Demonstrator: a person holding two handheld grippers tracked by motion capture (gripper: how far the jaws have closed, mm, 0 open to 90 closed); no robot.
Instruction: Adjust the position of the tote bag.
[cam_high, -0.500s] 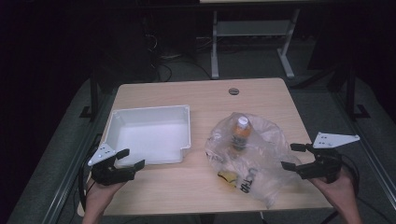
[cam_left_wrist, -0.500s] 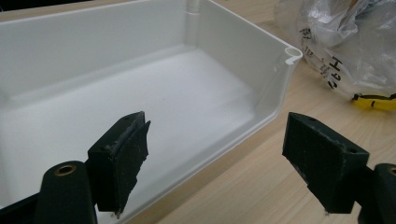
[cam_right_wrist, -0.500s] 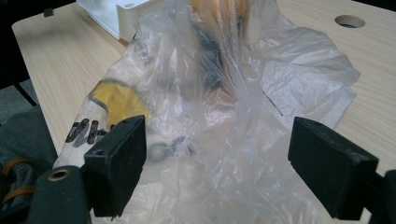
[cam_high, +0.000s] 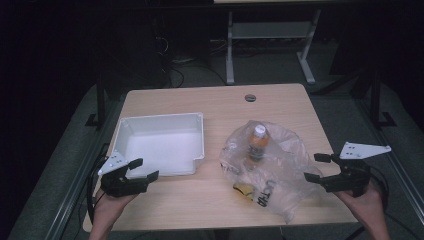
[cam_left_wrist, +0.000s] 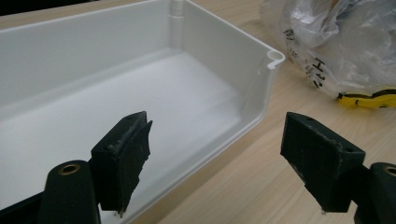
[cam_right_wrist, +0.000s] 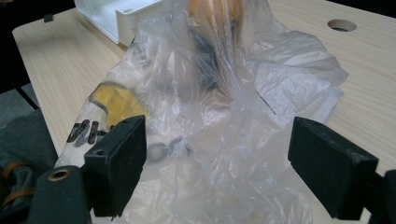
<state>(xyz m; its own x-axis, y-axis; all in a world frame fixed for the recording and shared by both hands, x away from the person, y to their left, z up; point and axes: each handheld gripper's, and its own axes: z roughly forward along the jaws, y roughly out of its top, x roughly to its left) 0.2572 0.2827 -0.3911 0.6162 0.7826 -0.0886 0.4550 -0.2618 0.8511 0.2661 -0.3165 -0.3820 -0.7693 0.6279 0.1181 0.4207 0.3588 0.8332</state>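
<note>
Facing the crumpled clear plastic bag (cam_right_wrist: 219, 121) lying on the tabletop just ahead, right gripper (cam_high: 326, 168) jaws stand apart, empty; left gripper (cam_high: 142, 169) likewise. Recommend pinching one loose fold only.

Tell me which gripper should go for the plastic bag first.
Probably right. The right gripper sits at the edge of the plastic bag with its jaws open and aimed at it; the left gripper hovers by the white bin, across the table from the bag.
</note>
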